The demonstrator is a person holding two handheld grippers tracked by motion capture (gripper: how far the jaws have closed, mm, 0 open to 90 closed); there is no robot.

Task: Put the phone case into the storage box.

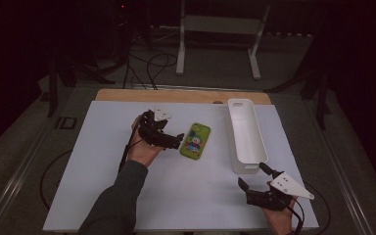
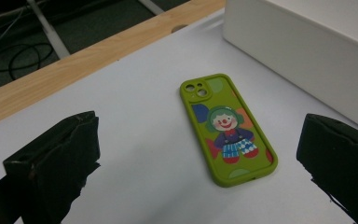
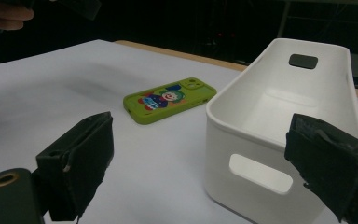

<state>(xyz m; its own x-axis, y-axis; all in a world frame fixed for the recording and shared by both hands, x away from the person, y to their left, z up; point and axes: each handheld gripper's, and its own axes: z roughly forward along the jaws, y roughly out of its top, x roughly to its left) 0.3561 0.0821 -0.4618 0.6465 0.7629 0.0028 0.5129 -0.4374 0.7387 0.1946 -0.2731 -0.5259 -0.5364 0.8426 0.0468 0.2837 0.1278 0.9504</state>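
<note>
On a white table [image 1: 176, 196]: long white bin [image 1: 246, 137], seemingly empty, along the right edge; green clown-print phone case [image 1: 195, 140] flat at centre, beside it. Left gripper [image 1: 174, 139] jaws wide, just left of the case. Right gripper [image 1: 252, 177] spread wide near the bin's front end.
</note>
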